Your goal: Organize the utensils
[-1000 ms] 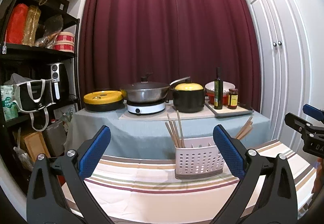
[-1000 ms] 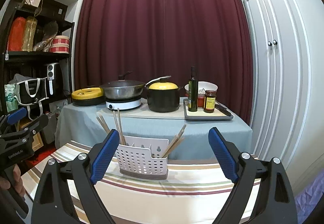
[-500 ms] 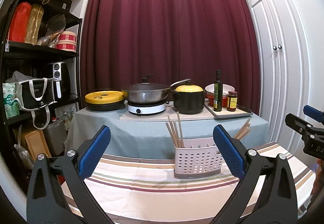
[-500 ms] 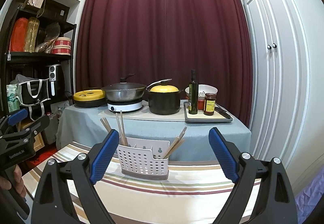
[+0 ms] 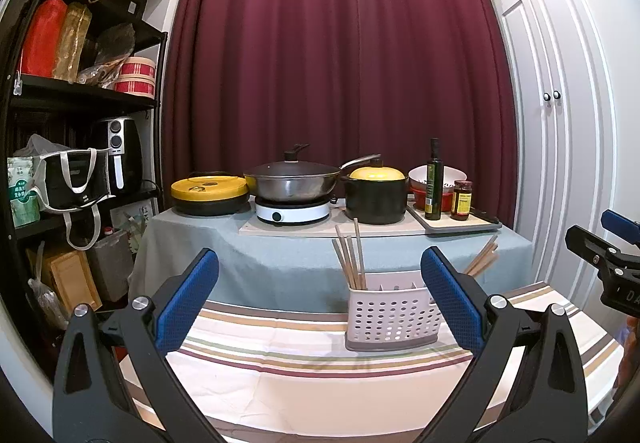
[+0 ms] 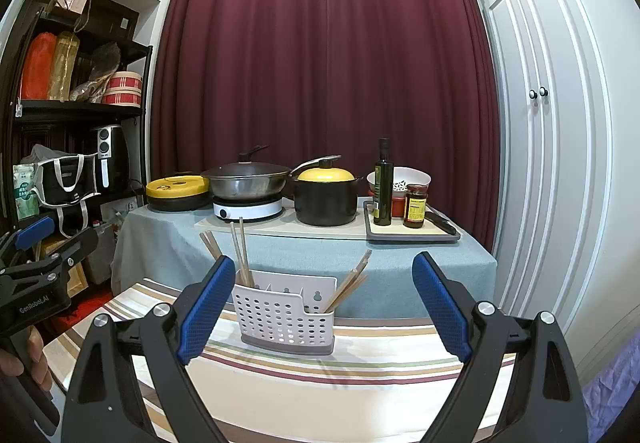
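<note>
A white perforated utensil holder (image 5: 390,317) (image 6: 284,317) stands near the far edge of the striped tablecloth (image 5: 304,371) (image 6: 360,367). Wooden chopsticks lean in its left compartment (image 5: 352,255) (image 6: 240,255) and more in its right compartment (image 5: 482,257) (image 6: 348,285). My left gripper (image 5: 320,303) is open and empty, held back from the holder, which sits ahead and to the right. My right gripper (image 6: 324,303) is also open and empty, with the holder ahead between its fingers. Each gripper shows at the edge of the other's view.
Behind stands a blue-covered table (image 5: 280,251) with a wok on a hob (image 5: 292,183), a black pot with yellow lid (image 5: 376,195), a yellow-lidded pan (image 5: 208,193), an oil bottle (image 5: 434,179) and a jar (image 5: 461,199). A black shelf unit (image 5: 60,163) fills the left; white cupboard doors (image 5: 560,123) stand right.
Both views have tilted slightly, so the scene sits a little lower in frame. The holder, chopsticks and gripper openings are unchanged.
</note>
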